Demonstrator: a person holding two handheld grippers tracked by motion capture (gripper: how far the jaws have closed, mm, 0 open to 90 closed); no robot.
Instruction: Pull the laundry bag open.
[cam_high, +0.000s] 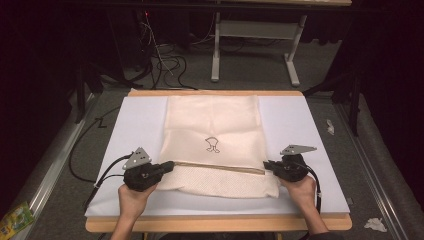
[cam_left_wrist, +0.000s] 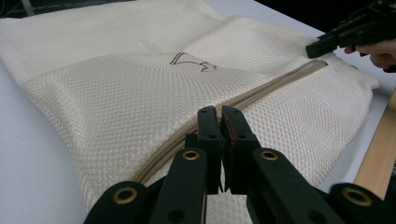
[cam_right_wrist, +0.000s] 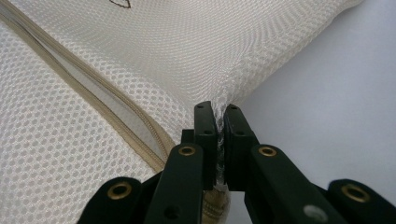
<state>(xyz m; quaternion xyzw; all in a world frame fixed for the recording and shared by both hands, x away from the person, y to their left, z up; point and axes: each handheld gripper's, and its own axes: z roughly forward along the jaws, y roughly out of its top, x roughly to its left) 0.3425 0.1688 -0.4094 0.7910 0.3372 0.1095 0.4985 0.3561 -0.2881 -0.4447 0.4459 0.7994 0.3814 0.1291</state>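
Progress is early: left gripper (cam_high: 169, 165) and right gripper (cam_high: 267, 164) each clamp an end of the zipper (cam_high: 220, 167) on the mesh bag (cam_high: 215, 120) lying flat mid-table, zipper mostly closed, opening not yet done.

black hand-held gripper (cam_high: 171, 165), brass rivets, grey triangular plate (cam_high: 137, 158), black cable (cam_high: 107, 172)
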